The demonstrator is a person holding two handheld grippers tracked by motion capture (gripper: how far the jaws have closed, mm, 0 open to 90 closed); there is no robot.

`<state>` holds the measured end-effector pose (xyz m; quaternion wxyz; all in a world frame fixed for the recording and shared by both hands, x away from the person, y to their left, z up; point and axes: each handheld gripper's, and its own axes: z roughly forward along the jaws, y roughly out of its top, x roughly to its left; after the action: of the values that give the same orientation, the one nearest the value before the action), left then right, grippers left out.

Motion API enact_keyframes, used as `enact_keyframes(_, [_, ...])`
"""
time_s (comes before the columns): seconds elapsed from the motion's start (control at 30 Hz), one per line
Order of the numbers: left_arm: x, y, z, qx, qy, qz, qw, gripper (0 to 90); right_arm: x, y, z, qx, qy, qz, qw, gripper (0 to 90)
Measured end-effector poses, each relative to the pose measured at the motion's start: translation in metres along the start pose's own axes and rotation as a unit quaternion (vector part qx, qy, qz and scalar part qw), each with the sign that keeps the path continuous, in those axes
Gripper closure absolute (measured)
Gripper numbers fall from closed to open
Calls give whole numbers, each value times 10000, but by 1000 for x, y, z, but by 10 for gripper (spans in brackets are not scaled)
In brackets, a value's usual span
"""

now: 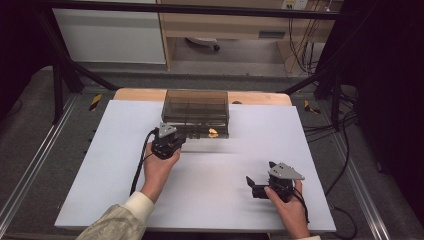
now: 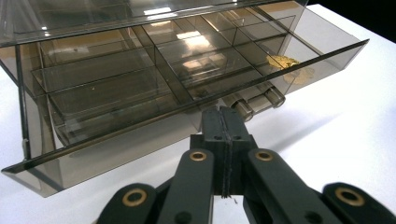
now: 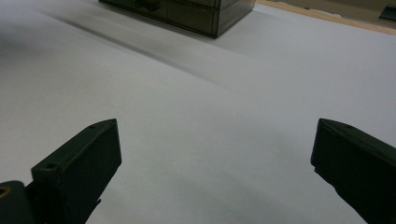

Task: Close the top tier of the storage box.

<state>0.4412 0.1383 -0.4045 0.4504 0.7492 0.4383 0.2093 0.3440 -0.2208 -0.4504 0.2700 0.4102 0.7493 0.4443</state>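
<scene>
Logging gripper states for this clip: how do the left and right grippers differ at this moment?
The left gripper has its jaws pressed together at the smoky drawer box's pulled-out drawer; whether they pinch its handle is unclear. The right gripper has jaws spread wide over bare white table, apart from the box. Both are hand-held with black jaws.

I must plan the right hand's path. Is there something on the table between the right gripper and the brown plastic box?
Nothing visible does. From the right gripper, whose jaws stand open, only bare white table lies up to the box. The left gripper is at the box's front, off to the side.
</scene>
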Motion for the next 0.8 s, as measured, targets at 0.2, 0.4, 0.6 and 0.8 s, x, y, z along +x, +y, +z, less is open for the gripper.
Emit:
enact_keyframes(0.2, [-1,0,1,1,-21,-34,10000,900,1,0,0,-9,12,-1,10000,23])
enact_keyframes(0.4, [-1,3,2,30,-32,16,10000,900,1,0,0,-5,23,-3,10000,23])
enact_keyframes(0.6, [0,3,4,41,-21,-3,10000,900,1,0,0,4,2,11,10000,23])
enact_keyframes(0.8, [1,4,6,37,-30,-3,10000,900,1,0,0,-5,19,2,10000,23])
